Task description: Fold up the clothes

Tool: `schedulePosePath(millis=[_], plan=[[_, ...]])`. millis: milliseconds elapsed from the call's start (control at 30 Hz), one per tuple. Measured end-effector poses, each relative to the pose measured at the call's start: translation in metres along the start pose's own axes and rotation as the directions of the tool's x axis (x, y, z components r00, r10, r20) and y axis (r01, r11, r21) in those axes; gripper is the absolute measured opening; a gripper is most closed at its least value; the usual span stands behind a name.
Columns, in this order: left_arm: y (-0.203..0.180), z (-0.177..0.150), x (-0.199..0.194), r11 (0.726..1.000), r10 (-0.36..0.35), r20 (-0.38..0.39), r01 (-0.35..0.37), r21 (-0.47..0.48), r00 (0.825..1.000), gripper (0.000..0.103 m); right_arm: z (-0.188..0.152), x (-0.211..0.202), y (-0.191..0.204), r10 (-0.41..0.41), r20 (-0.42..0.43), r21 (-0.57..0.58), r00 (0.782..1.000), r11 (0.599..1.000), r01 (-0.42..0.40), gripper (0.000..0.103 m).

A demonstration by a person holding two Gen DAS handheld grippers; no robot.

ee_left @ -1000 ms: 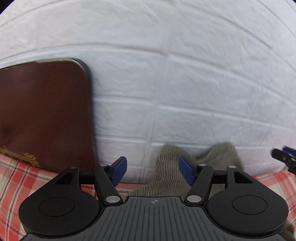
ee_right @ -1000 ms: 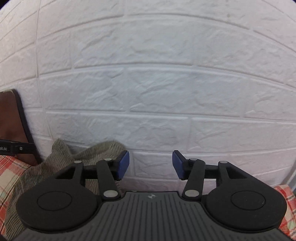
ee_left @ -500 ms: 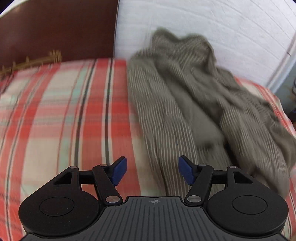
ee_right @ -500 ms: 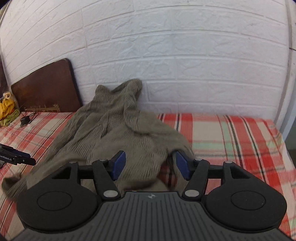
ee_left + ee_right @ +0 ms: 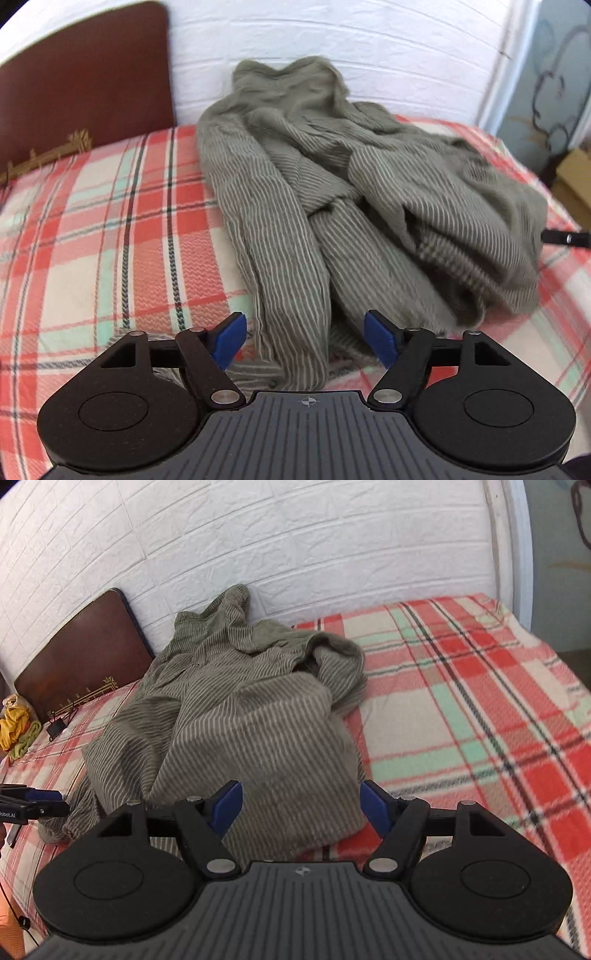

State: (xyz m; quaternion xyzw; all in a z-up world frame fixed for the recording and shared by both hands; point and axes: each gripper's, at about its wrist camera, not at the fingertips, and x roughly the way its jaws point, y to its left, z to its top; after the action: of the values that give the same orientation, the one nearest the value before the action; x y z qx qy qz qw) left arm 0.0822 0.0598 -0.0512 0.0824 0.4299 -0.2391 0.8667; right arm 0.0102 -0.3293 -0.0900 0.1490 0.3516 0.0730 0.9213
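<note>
A crumpled olive-green striped garment [image 5: 295, 184] lies on the plaid bedspread [image 5: 110, 240], its top bunched against the white brick wall. My left gripper [image 5: 304, 332] hovers over the garment's near end. Its jaws are opening, and a long fold of the fabric runs below the gap with neither pad pressing on it. In the right wrist view the same garment [image 5: 240, 720] spreads toward the left. My right gripper [image 5: 301, 803] stands open above its near right hem, holding nothing. The left gripper's tip [image 5: 33, 805] shows at the far left edge.
A dark brown headboard [image 5: 81, 81] leans on the wall at the bed's left end. A yellow and green cloth bundle [image 5: 14, 720] and a small black clip [image 5: 55, 727] lie near it. Bare plaid bedspread [image 5: 461, 701] stretches right of the garment. A cardboard box [image 5: 572, 184] stands beyond the bed.
Both grippers have swung down from facing the wall to looking over the bed and garment, and now sit closer to its near edge. The right jaws stand wider than before.
</note>
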Motion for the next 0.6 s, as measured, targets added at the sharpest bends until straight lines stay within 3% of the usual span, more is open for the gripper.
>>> schedulePosePath(millis=[133, 200, 233, 267, 333, 367, 400, 467, 533, 600], plan=[[-0.002, -0.010, 0.015, 0.998, 0.060, -0.041, -0.059, 0.023, 0.997, 0.073, -0.007, 0.009, 0.008, 0.029, -0.038, 0.013, 0.999, 1.000, -0.029, 0.074], [-0.003, -0.014, 0.023, 0.997, 0.074, -0.062, -0.073, 0.021, 0.995, 0.040, -0.010, 0.014, 0.014, 0.045, -0.052, 0.009, 0.998, 0.999, -0.045, 0.074], [-0.003, -0.016, 0.025, 0.997, 0.081, -0.061, -0.080, 0.022, 0.995, 0.033, -0.011, 0.017, 0.017, 0.045, -0.056, 0.006, 0.997, 0.999, -0.044, 0.074], [-0.002, -0.014, 0.021, 0.997, 0.081, -0.054, -0.080, 0.023, 0.995, 0.006, -0.012, 0.020, 0.020, 0.044, -0.061, 0.003, 0.997, 0.999, -0.044, 0.074], [0.000, -0.009, 0.013, 0.997, 0.080, -0.041, -0.079, 0.024, 0.996, 0.007, -0.014, 0.025, 0.026, 0.045, -0.063, -0.004, 0.997, 0.999, -0.046, 0.072], [0.006, -0.003, 0.006, 0.993, 0.117, -0.010, -0.116, 0.023, 0.993, 0.007, -0.014, 0.027, 0.029, 0.049, -0.069, -0.013, 0.996, 0.999, -0.050, 0.059], [0.013, 0.003, -0.001, 0.988, 0.153, 0.022, -0.153, 0.021, 0.988, 0.007, -0.014, 0.027, 0.032, 0.066, -0.076, -0.013, 0.995, 0.998, -0.068, 0.033], [0.038, 0.026, -0.015, 0.966, 0.259, 0.085, -0.258, -0.025, 0.962, 0.007, -0.011, 0.028, 0.035, 0.114, -0.090, -0.002, 0.989, 0.993, -0.115, 0.011], [0.075, 0.042, -0.024, 0.935, 0.342, 0.095, -0.328, -0.138, 0.935, 0.007, -0.010, 0.025, 0.040, 0.129, -0.081, -0.012, 0.988, 0.991, -0.131, 0.010], [0.113, 0.058, -0.033, 0.886, 0.423, 0.096, -0.390, -0.250, 0.901, 0.007, -0.011, 0.023, 0.044, 0.131, -0.077, -0.025, 0.988, 0.991, -0.133, 0.010]])
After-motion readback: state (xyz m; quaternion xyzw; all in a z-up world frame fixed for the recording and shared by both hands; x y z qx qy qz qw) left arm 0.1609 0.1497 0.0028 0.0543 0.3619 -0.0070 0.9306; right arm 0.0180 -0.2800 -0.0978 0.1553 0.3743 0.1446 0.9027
